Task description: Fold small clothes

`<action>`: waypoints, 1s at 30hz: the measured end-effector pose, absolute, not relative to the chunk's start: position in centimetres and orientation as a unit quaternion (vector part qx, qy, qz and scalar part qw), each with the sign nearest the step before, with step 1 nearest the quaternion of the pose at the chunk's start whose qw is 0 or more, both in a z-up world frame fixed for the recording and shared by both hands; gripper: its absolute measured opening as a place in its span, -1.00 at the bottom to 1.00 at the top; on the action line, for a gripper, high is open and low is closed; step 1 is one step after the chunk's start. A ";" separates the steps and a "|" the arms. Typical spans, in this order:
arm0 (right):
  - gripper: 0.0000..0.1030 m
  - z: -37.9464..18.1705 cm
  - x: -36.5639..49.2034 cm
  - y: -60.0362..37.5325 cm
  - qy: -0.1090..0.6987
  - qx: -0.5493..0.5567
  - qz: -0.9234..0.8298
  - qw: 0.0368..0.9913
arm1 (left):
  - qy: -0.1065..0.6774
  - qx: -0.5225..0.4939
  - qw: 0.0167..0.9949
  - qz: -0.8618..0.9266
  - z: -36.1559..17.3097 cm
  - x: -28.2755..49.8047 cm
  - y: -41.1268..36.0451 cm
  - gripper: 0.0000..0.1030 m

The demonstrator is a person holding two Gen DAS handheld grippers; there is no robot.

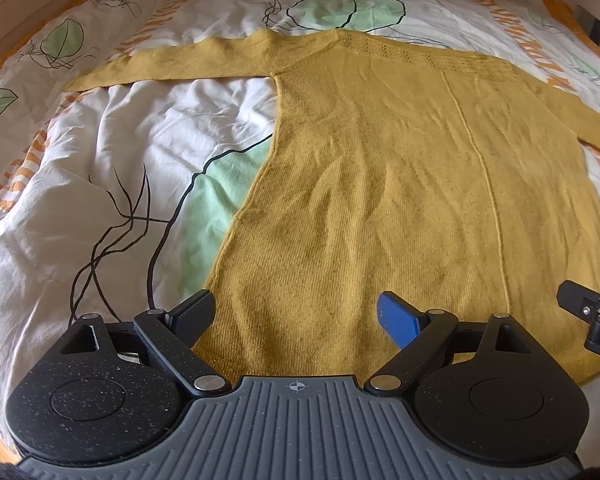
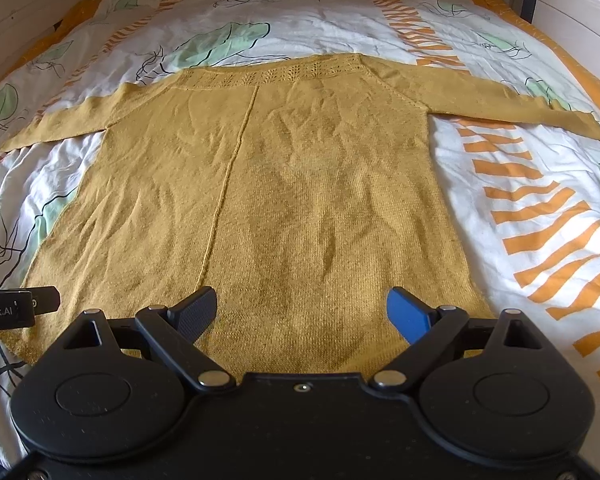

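A mustard-yellow knitted sweater lies flat on the bed, neck away from me, both sleeves spread out sideways; it also shows in the right wrist view. My left gripper is open and empty, just above the sweater's hem at its left side. My right gripper is open and empty, above the hem at its right side. Each gripper shows at the edge of the other's view: the right one and the left one.
The sweater rests on a white duvet printed with green leaves and orange stripes. White bed rails run along the far edges of the bed.
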State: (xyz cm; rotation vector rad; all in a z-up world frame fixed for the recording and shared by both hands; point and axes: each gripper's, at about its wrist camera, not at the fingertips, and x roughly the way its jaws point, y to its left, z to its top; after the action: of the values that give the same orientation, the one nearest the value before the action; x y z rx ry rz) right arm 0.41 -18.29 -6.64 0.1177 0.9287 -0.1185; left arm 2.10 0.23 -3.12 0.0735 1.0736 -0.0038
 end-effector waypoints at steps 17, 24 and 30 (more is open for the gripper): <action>0.79 -6.5 4.5 -19.0 0.431 0.077 -0.018 0.899 | 0.471 -0.085 0.876 -0.055 -2.5 7.5 3.1 0.71; 0.79 -6.2 8.2 -20.0 0.414 0.105 0.004 0.904 | 0.445 -0.182 0.870 -0.107 -2.6 12.1 6.3 0.72; 0.80 -6.3 11.6 -21.0 0.406 0.138 0.011 0.903 | 0.396 -0.177 0.897 -0.084 -1.3 16.3 9.2 0.73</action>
State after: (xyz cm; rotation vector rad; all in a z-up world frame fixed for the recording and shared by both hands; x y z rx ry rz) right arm 11.64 -21.04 -6.32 0.2859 0.8384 0.0229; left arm 16.26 9.15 -1.29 -0.3664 0.8210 -0.1736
